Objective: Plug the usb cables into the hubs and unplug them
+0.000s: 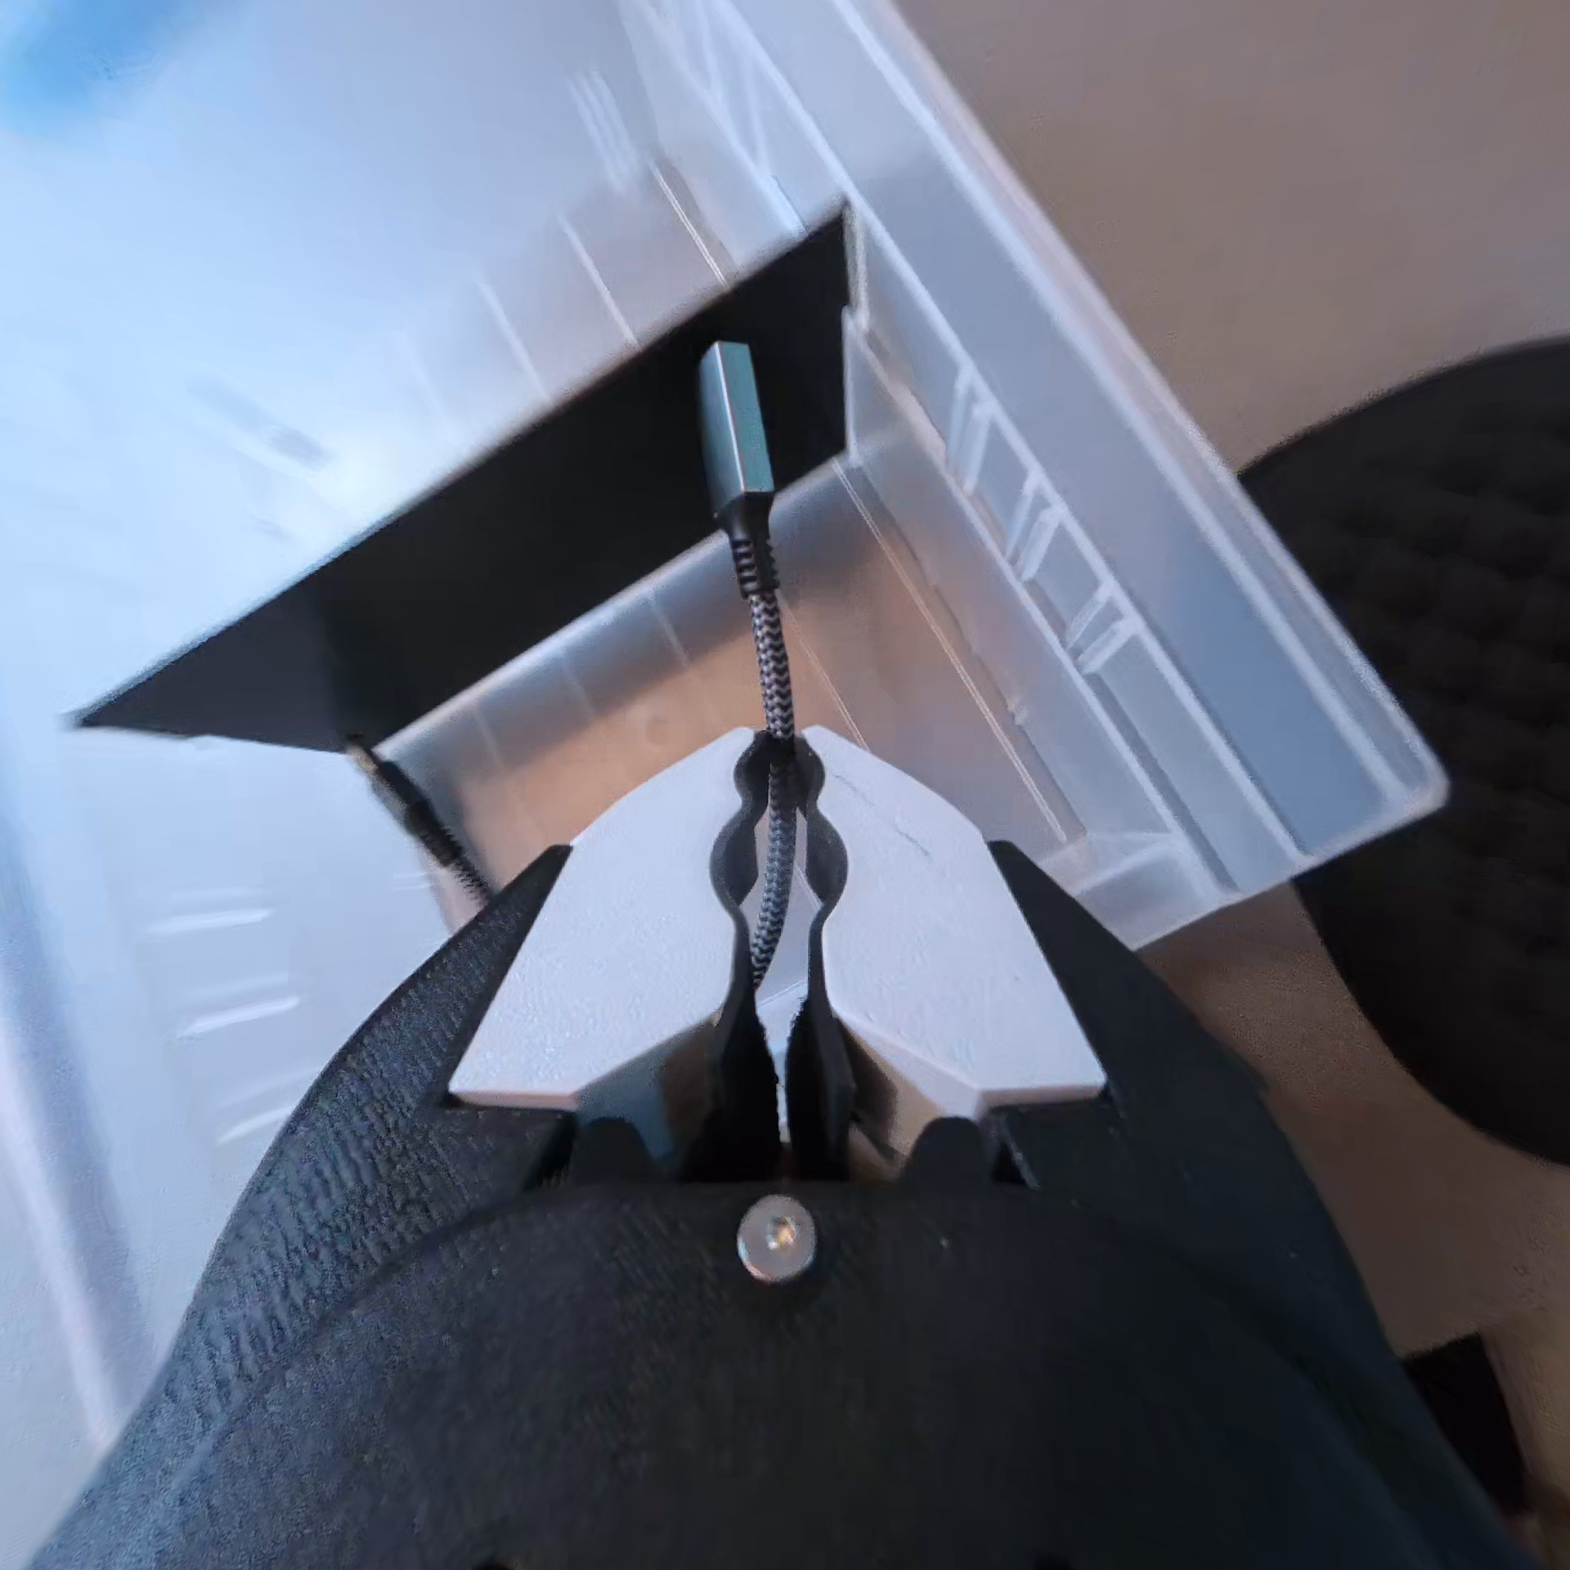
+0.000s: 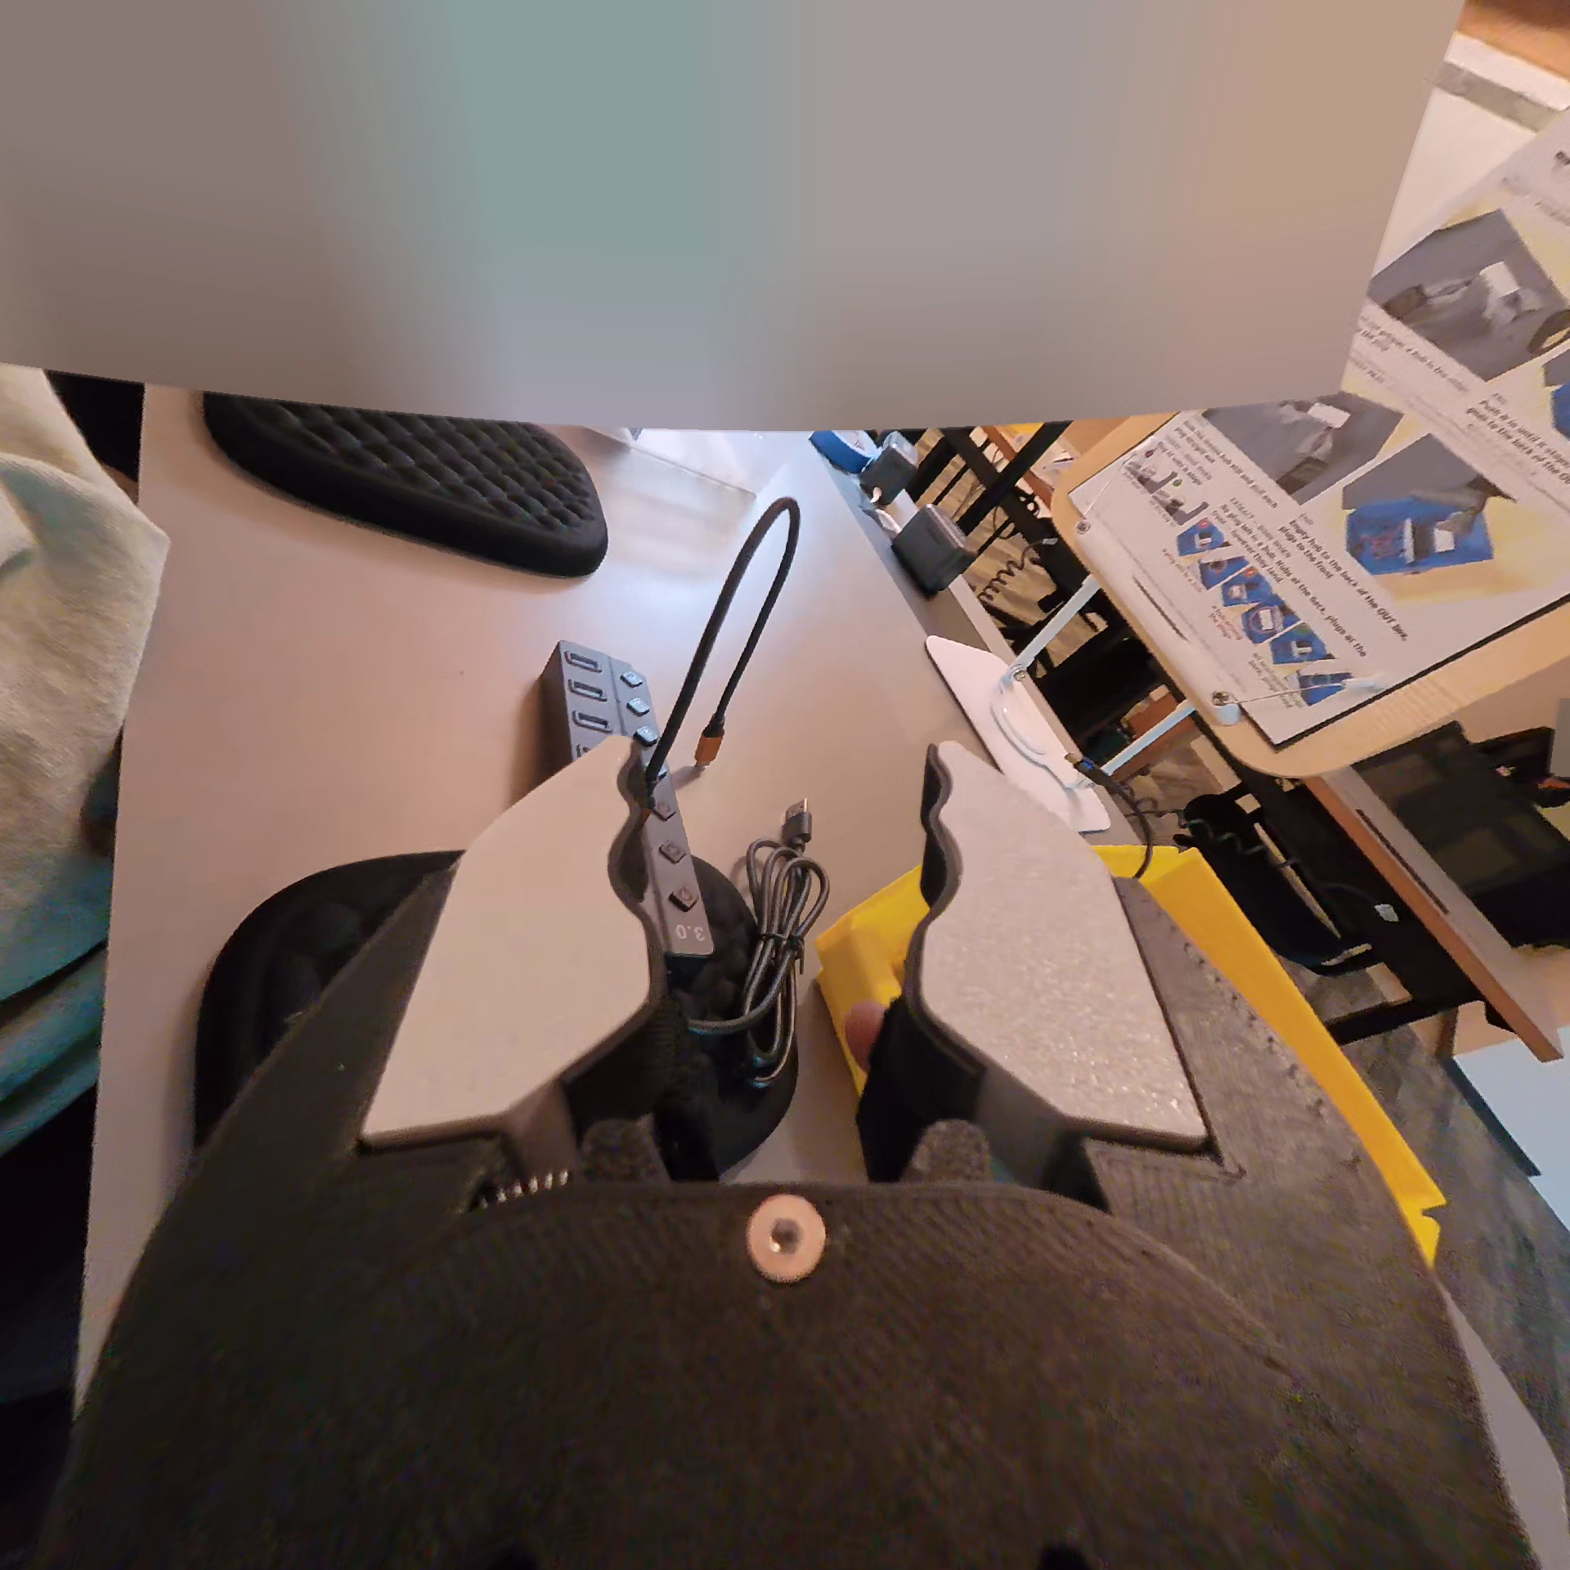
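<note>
The left gripper [image 1: 780,748] is pinching a grey braided cable [image 1: 777,671] between its pressed-together pale fingers [image 1: 646,917], the cable's grey metal plug [image 1: 737,429] sticking out ahead, level with a clear plastic bin [image 1: 1104,544]. The right gripper [image 2: 786,765] is hovering with its fingers spread wide and holding nothing above a long dark multi-port hub [image 2: 612,705] lying on the beige table [image 2: 340,722]. A black cable with an orange-collared plug [image 2: 709,748] is arching over the hub, and a coiled black cord [image 2: 777,926] is lying just beside it, near a yellow bin [image 2: 1223,934].
</note>
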Demonstrator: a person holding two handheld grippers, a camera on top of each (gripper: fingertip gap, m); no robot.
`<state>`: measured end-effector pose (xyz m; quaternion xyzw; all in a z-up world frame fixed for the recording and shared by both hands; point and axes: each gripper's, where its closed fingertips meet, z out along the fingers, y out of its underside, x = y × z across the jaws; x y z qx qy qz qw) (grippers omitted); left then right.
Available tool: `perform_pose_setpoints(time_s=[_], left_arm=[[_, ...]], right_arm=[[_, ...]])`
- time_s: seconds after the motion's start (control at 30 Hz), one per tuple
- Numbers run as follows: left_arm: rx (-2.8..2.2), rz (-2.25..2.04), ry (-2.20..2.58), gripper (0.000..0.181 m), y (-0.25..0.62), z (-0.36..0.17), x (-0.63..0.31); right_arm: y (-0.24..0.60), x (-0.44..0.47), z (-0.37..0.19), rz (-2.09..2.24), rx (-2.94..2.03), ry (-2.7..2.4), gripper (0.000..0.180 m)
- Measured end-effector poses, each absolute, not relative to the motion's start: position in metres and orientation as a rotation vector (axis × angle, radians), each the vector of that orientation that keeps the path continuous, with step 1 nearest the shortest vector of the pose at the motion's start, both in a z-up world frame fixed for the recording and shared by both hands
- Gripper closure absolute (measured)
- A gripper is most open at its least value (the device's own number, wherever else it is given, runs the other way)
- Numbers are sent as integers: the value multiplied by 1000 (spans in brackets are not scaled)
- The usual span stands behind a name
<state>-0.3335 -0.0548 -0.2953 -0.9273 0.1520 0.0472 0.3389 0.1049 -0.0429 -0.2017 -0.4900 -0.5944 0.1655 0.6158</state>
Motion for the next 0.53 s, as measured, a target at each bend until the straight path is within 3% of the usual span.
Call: perform_pose_setpoints(time_s=[0.03, 0.33, 0.53], left_arm=[[-2330, 138, 354, 175, -55, -281, -335], [-1211, 120, 302, 176, -80, -96, -284], [-827, -374, 390, 176, -134, -45, -225]], right_arm=[[-43, 104, -200, 381, -1117, -1359, 117], [-52, 88, -186, 374, -1010, -1339, 119], [-74, 57, -171, 447, -863, -1330, 122]])
